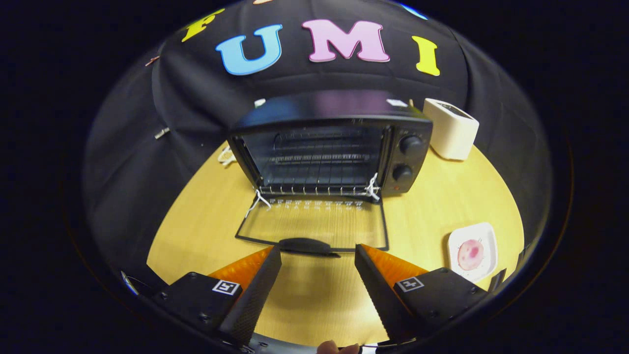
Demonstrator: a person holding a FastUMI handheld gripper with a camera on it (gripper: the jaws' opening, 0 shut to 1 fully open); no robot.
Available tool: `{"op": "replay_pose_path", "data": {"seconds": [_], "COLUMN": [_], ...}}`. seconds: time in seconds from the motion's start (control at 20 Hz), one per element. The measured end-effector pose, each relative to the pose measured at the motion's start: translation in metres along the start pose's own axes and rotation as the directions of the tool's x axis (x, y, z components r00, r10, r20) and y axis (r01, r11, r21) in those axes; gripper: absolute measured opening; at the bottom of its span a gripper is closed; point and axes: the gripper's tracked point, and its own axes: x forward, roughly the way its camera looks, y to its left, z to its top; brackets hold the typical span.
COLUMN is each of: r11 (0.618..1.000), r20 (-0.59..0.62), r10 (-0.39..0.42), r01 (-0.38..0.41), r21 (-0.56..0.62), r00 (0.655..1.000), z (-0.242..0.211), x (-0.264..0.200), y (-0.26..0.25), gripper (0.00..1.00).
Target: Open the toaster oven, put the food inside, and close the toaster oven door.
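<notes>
At the bottom of the frame the gripper (318, 253) is spread wide and holds nothing, its fingertips just short of the door handle (305, 245). The glass door (314, 223) lies folded flat on the wooden table (196, 216), so opening looks done. The toaster oven (329, 147) at centre shows only bare racks. The food (470, 254) sits on a small white plate (486, 233) at lower right, so the next move is probably swinging right to grasp it

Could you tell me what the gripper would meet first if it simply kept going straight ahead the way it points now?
Probably the handle of the toaster oven's lowered door, just ahead of the open gripper; depth is unclear.
</notes>
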Motion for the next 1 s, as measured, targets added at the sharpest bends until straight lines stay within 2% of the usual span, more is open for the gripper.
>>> {"op": "replay_pose_path", "data": {"seconds": [0.2, 0.35, 0.75, 1.0], "r11": [0.998, 0.994, 0.997, 0.999], "r20": [0.103, 0.103, -0.134, -0.335], "r10": [-0.009, -0.026, -0.035, 0.009], "r01": [0.015, 0.037, 0.025, 0.008], "r21": [-0.061, -0.103, -0.070, 0.049], "r00": [0.995, 0.994, 0.990, 0.942], "z": [0.047, 0.061, 0.014, -0.045], "x": [-0.043, -0.066, -0.071, -0.042], "y": [-0.064, -0.129, -0.285, -0.352], "gripper": [0.99, 0.99, 0.99, 0.99]}}
